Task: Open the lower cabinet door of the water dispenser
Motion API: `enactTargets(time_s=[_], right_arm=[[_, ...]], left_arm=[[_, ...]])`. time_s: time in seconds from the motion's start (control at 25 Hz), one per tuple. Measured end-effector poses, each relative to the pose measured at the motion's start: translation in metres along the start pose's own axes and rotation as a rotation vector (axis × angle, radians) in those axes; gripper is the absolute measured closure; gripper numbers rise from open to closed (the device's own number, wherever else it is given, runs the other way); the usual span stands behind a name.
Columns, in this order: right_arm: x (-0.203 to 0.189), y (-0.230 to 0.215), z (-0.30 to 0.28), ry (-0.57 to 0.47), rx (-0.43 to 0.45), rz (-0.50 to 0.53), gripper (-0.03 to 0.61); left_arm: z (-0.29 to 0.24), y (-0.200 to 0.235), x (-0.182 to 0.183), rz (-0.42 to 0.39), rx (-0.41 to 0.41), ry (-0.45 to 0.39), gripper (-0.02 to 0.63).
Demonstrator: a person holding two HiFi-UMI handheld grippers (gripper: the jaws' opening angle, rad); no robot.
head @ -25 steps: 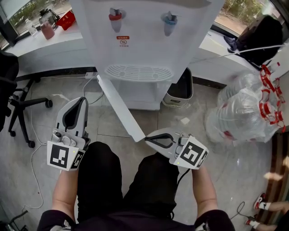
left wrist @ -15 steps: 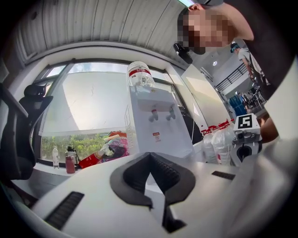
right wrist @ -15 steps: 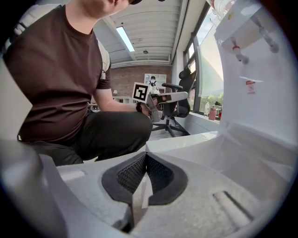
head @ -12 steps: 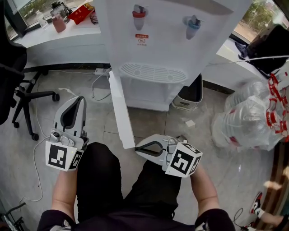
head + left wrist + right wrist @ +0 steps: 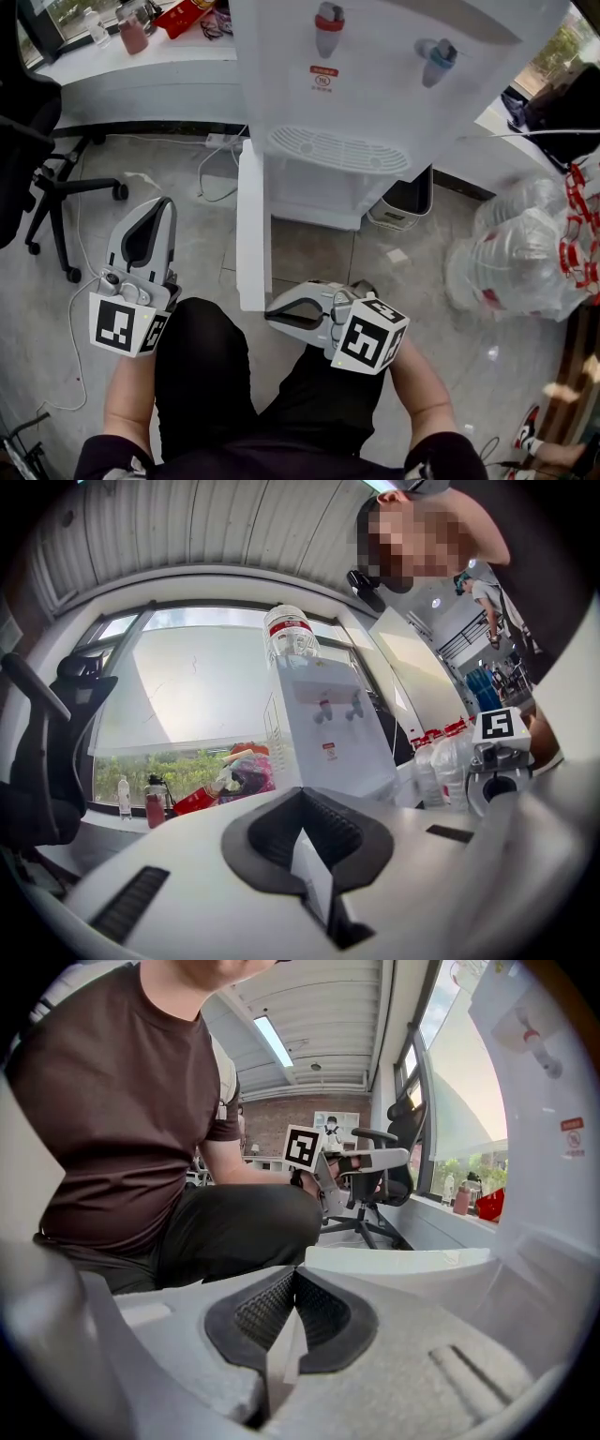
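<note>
The right gripper (image 5: pixel 272 317) has its jaws pressed together with nothing between them. It lies low over the person's right knee, pointing left. Its tip is just right of the near, free edge of the lower cabinet door (image 5: pixel 250 234); whether it touches the door cannot be told. The door stands swung wide, running from the left side of the water dispenser (image 5: pixel 375 75) toward the person, so the cabinet below the drip tray (image 5: pixel 337 150) is uncovered. The left gripper (image 5: pixel 167 202), also closed and empty, points away over the floor (image 5: pixel 309 253), left of the door and apart from it.
</note>
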State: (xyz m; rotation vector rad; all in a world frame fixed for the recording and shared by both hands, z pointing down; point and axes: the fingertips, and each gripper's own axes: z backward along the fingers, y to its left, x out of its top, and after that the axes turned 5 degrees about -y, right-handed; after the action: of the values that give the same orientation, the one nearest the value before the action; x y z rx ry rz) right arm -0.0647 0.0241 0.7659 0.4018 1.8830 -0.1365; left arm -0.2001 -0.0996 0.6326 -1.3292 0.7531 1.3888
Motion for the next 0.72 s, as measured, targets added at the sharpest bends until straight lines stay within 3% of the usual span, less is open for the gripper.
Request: enactTargets(time_s=[0.52,0.72], right_arm=[[0.013,-0.001,-0.037,-0.017,0.068,0.046,0.572],[0.021,-0.011,-0.03,-0.039,0.014,0.026,0.572]], left_arm=[[0.002,0.017,-0.001,-0.031,-0.017,0.02,0.607],[-0.018,0.012,0.0,-0.025,-0.069,0.033,0.607]])
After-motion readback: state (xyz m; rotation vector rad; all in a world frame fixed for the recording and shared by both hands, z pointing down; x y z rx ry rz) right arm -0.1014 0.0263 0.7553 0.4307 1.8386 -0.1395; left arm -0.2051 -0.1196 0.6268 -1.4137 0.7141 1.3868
